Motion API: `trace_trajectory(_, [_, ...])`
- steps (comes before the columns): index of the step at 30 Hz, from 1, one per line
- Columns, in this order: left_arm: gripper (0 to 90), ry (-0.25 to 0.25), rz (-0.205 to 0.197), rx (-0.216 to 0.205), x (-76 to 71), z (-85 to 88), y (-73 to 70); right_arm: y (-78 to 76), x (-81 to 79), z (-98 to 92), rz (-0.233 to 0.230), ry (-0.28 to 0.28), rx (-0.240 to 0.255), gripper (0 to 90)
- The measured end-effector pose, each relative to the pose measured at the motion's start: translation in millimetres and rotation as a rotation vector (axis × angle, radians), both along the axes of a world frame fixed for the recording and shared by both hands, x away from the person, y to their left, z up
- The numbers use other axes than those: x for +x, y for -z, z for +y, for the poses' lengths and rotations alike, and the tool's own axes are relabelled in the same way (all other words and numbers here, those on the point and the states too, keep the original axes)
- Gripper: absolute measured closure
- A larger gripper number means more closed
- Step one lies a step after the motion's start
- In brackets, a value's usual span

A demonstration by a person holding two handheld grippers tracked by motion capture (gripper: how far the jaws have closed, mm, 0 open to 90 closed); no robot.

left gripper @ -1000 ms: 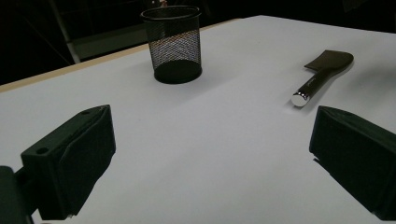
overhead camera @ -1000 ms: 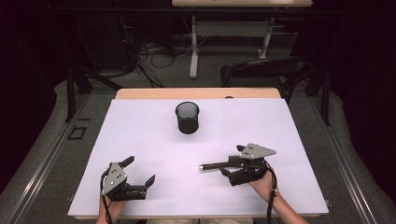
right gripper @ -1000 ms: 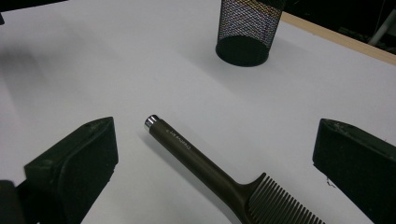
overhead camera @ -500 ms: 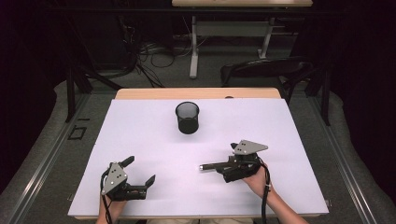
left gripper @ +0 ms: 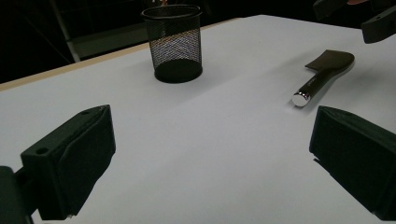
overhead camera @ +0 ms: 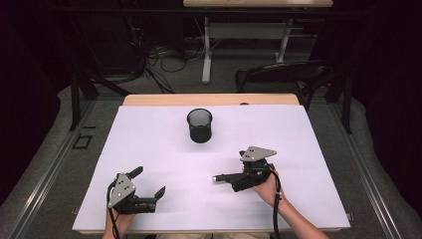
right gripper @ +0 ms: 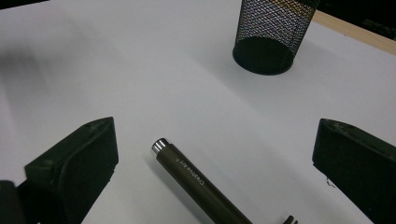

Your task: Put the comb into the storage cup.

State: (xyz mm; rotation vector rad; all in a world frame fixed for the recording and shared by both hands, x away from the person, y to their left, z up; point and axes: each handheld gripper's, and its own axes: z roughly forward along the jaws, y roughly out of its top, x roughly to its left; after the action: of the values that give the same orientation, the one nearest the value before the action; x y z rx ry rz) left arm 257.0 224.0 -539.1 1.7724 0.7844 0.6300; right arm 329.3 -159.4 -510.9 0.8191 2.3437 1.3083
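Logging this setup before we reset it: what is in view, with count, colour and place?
mesh pen cup: 1, black, upright on the far middle of the table
spatula: 1, brown handle with silver end cap, lying flat between the right tool's open jaws
table: 1, white top with wooden far edge
chair: 1, black, beyond the table
left tool: 1, black, jaws open, near left
right tool: 1, black, jaws open, near right

Looking along two wide-parted black jaws at a brown handle [right gripper: 198, 181] with a silver cap, lying between them on the white table [right gripper: 140, 70]; black mesh cup [right gripper: 272, 35] standing beyond.
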Motion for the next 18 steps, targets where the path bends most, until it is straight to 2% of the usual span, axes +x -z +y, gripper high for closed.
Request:
trace_trajectory(4, [0.5,0.001,0.0,0.001,-0.1,-0.1,-0.1,-0.2,3.2,3.9,0.009,-0.006,-0.007,1.0])
trace_trajectory(9, [0.6,-0.001,0.002,-0.002,0.2,0.2,0.0,0.4,6.3,7.1,0.016,-0.003,-0.002,7.4])
trace_trajectory(13, [0.6,0.003,0.001,0.002,0.2,-0.3,-0.1,-0.2,7.1,9.9,0.015,-0.007,-0.01,15.2])
trace_trajectory(18, [0.6,0.003,0.0,0.0,0.4,0.0,-0.1,0.2,7.0,14.2,0.018,-0.01,-0.029,29.4])
